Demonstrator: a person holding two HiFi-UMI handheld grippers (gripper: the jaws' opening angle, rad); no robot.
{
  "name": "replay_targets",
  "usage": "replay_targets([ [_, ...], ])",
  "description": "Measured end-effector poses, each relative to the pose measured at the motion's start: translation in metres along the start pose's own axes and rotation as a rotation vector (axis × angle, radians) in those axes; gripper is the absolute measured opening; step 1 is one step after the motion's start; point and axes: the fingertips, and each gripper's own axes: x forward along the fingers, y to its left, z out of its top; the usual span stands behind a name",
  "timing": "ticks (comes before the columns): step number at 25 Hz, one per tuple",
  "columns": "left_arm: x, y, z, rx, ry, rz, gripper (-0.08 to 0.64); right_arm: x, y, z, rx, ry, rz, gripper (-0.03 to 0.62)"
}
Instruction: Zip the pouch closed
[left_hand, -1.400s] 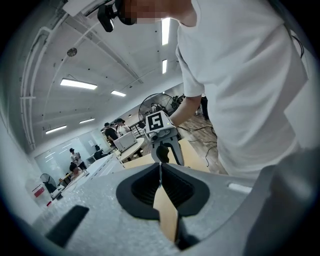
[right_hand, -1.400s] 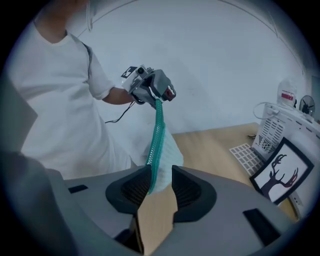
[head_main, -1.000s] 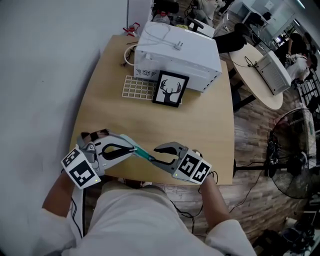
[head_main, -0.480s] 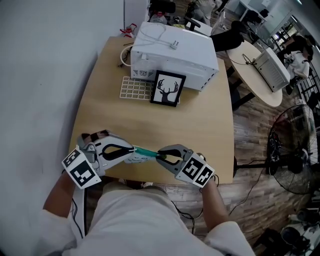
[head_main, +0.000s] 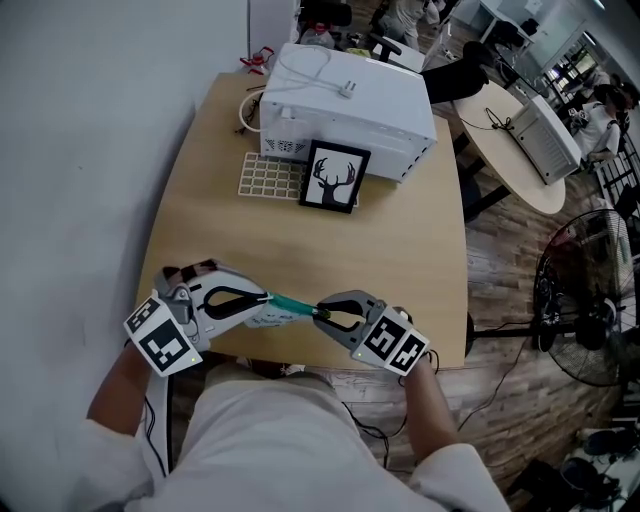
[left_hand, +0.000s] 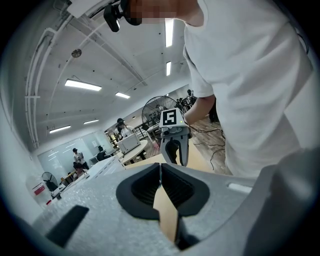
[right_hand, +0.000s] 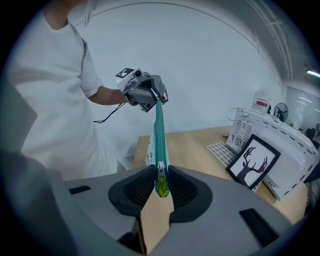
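Pouch (head_main: 285, 306) lengthwise left to right

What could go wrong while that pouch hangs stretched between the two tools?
The right tool has just been closing its jaws on the small zipper pull; that thin tab could slip out. The left tool pinches only one end of the pouch, so a hard tug may pull it free. The pouch is held near the table edge and might drop off.

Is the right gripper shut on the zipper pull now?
Shut on it. Jaws of the right gripper have just been closing; its view shows the green zipper pull pinched between the pads.
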Motion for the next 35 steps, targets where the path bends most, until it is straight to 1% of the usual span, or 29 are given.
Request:
replay_targets([
  [3, -0.002, 0.0, -0.001, -0.004, 0.003, 0.004, 0.025, 0.001, 0.001, -0.001, -0.009, 0.002, 0.007, 0.07],
  [7, -0.002, -0.004, -0.006, 0.001, 0.033, 0.003, 0.025, -0.001, 0.001, -0.004, -0.011, 0.001, 0.01, 0.052],
  [13, -0.009, -0.007, -0.021, -0.048, 0.036, 0.017, 0.025, -0.015, -0.006, 0.001, 0.015, -0.05, -0.008, 0.043],
  [17, -0.007, -0.008, -0.017, -0.08, 0.011, 0.031, 0.025, -0.03, -0.01, 0.001, 0.038, -0.08, -0.025, 0.041],
  [18, -0.006, -0.009, -0.017, -0.082, 0.012, 0.03, 0.025, -0.032, -0.011, 0.0, 0.025, -0.067, -0.036, 0.041],
  [19, -0.004, -0.011, -0.018, -0.078, 0.017, 0.024, 0.025, -0.031, -0.011, -0.002, -0.01, -0.03, -0.052, 0.041],
  [20, -0.002, -0.015, -0.018, -0.066, 0.026, 0.012, 0.025, -0.029, -0.009, -0.004, -0.074, 0.034, -0.072, 0.041],
  [21, 0.002, -0.018, -0.017, -0.047, 0.038, -0.004, 0.025, -0.026, -0.006, -0.008, -0.16, 0.118, -0.09, 0.041],
  [23, 0.009, -0.023, -0.01, -0.007, 0.052, -0.031, 0.025, -0.018, 0.001, -0.017, -0.321, 0.278, -0.1, 0.044],
  [25, 0.013, -0.022, -0.004, 0.01, 0.044, -0.036, 0.025, -0.011, 0.003, -0.023, -0.408, 0.365, -0.086, 0.046],
  [27, 0.015, -0.019, 0.0, 0.014, 0.03, -0.032, 0.025, -0.006, 0.002, -0.025, -0.439, 0.396, -0.072, 0.048],
  [29, 0.015, -0.017, 0.001, 0.017, 0.027, -0.033, 0.025, -0.003, 0.001, -0.024, -0.449, 0.409, -0.064, 0.048],
  [35, 0.014, -0.019, 0.0, 0.009, 0.032, -0.028, 0.025, 0.001, 0.005, -0.024, -0.423, 0.406, -0.018, 0.051],
])
